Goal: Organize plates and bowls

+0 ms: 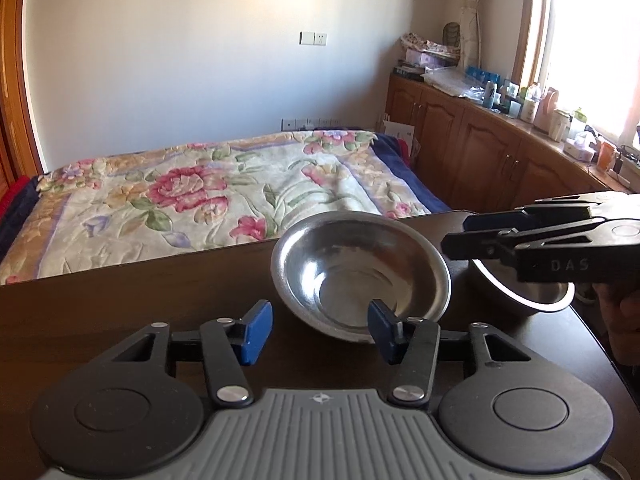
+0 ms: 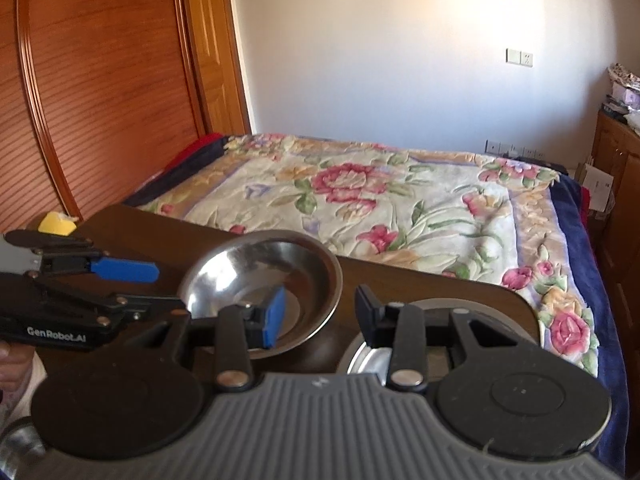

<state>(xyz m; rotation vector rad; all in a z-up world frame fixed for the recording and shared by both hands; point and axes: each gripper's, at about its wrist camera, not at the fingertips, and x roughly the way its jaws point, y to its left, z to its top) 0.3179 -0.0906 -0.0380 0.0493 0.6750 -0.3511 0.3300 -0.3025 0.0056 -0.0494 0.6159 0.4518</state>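
- Left wrist view: the left gripper (image 1: 320, 332) stands over a dark wooden table (image 1: 140, 300) with its jaws wide. Its left blue pad is clear of everything. Its right blue pad shows in front of the near rim of a shallow steel bowl (image 1: 360, 276).
- That shallow steel bowl is tilted, its hollow facing the camera, near the table's far edge and toward the far right corner. What props it up I cannot tell.
- The right gripper (image 1: 456, 236) reaches in from the right edge, fingertips at the bowl's right rim. White letters on its black side read "DAS" (image 1: 570, 266). Part of a hand (image 1: 620, 312) shows behind it.
- A deeper steel bowl (image 1: 520, 292) sits upright below the right gripper, by the table's right edge, just beside the tilted one.
- A small star-shaped emblem (image 1: 320, 398) marks the left gripper's grey ribbed body; it carries no words.
- Right wrist view: the right jaws stand partly apart. The left blue pad lies over the tilted bowl's hollow, and the right finger is outside its rim. Whether they pinch the wall I cannot tell.
- The left gripper's side reads "GenRobot.AI" (image 2: 56, 334).
- A bed with a floral blanket (image 2: 380, 200) lies beyond the table's far edge.
- Labels on the clutter along the wooden cabinets (image 1: 500, 96) are too small to read.
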